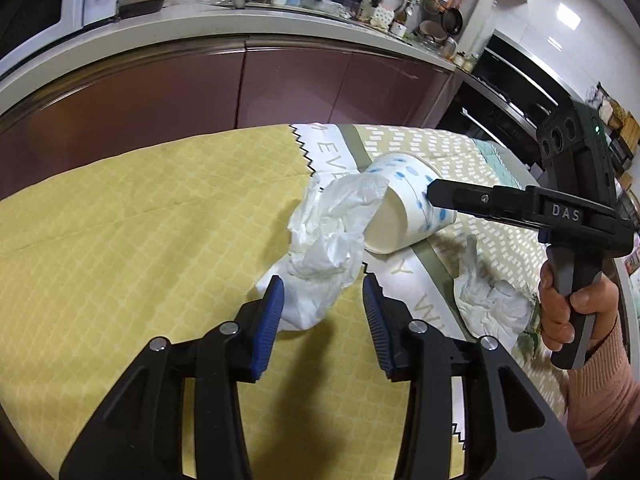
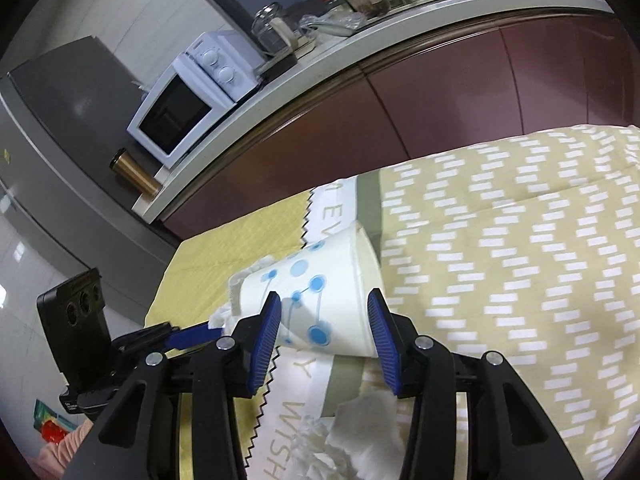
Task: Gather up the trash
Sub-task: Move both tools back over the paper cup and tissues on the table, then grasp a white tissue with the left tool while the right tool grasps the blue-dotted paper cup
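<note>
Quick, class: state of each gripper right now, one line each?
Left gripper: open, jaws either side of the crumpled tissue, not clamped.
Right gripper: open, jaws straddling the tipped paper cup, not visibly squeezing it.

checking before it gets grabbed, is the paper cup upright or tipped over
Tipped over. The cup lies on its side on the cloth, its open mouth facing the tissue, part of which reaches the rim.

Two grippers are in view: the left gripper (image 1: 324, 312) and the right gripper (image 2: 324, 332). One paper cup (image 1: 404, 208) with blue dots lies on its side. There are two crumpled white tissues: one tissue (image 1: 324, 244) left of the cup, at its mouth, and a second tissue (image 1: 490, 304) nearer on the right. Two cloths cover the surface: a yellow cloth (image 1: 140, 232) left, a patterned cloth (image 2: 520, 260) right.
</note>
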The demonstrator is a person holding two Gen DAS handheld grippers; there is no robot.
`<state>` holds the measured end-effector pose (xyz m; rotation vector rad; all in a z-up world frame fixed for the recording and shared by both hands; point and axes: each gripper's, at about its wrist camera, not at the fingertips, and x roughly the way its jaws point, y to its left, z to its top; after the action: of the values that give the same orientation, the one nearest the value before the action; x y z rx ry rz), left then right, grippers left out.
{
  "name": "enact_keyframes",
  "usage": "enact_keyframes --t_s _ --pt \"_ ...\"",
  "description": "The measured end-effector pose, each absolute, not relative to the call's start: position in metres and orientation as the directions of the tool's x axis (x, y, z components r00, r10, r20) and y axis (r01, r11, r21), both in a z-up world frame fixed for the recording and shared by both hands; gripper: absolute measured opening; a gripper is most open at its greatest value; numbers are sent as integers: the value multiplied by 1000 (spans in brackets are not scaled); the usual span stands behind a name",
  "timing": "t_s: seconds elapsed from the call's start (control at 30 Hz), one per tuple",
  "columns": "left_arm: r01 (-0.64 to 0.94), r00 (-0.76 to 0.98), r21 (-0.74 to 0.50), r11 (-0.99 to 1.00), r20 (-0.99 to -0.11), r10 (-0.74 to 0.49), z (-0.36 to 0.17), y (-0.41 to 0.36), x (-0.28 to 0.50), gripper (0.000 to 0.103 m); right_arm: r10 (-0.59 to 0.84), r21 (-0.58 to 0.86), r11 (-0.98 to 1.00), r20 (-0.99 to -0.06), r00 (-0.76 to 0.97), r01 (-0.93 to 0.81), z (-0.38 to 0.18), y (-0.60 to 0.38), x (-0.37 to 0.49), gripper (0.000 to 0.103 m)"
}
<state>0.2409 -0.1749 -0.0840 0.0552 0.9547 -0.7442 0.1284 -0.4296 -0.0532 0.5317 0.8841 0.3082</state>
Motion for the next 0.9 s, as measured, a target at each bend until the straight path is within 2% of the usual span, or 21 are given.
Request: enact_keyframes --t_s 0.07,0.17,0.3,0.37,0.43,0.57,0.9 --pt "607 353 -255 753 -762 -542 -86 -181 244 42 472 557 829 -645 601 -52 -52 -426 126 32" --pt "606 349 -255 753 -766 -540 -88 -189 247 39 484 560 826 -641 595 -69 -51 -420 122 25" --pt "581 337 -266 769 -781 -526 -95 -193 256 20 494 560 824 -635 595 -86 -47 -414 117 16" --pt "571 331 -278 772 -784 -526 -97 -193 259 17 489 553 828 -632 601 -93 -44 -412 114 13" --pt "570 320 -294 767 -781 -537 -97 -190 259 3 482 541 835 -629 609 -102 -41 -409 111 10" --pt "568 324 -309 763 -768 -553 -96 -185 253 2 483 538 835 -613 625 -118 -33 -405 104 2" --pt "539 370 -358 762 -712 -597 -70 -136 224 1 504 541 823 -555 662 -173 -11 -390 82 2"
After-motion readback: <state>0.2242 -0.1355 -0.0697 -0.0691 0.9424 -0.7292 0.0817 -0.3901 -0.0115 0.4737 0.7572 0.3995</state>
